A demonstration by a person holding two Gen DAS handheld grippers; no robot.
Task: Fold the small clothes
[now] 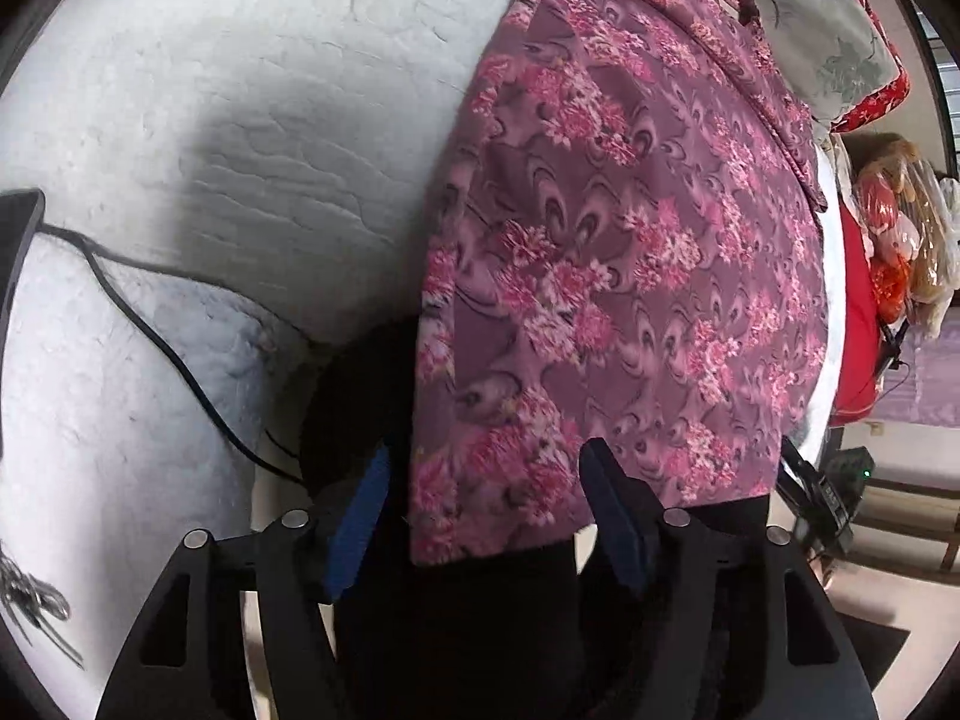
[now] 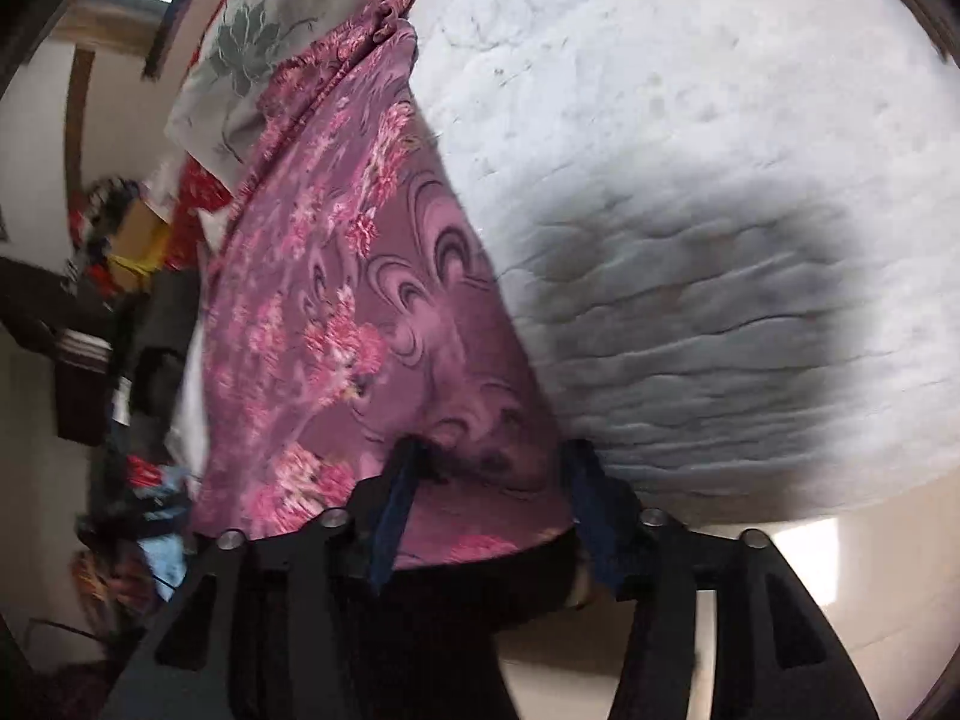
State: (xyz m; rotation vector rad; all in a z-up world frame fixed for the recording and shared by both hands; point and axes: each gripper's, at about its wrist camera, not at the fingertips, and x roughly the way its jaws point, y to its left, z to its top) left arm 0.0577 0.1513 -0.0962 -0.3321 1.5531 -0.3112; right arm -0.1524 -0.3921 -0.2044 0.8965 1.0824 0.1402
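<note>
Garment [image 1: 624,252] of pink floral cloth lay flat on the white bed [image 1: 210,120], its near edge between both spread grippers — left gripper [image 1: 486,510], right gripper [image 2: 486,504] (neither pinching). Best to seize both corners evenly — then fold.

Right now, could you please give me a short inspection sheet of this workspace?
Surface: white quilted mattress, wrinkled.
Job's things: purple floral garment lying flat on it, near edge between both pairs of fingers.
Clutter: grey floral pillow; bagged items beside the bed.
Grippers: left gripper open; right gripper open; neither is pressing the cloth.
Cables: black cable across the mattress.
Surroundings: cluttered room, blurred.
</note>
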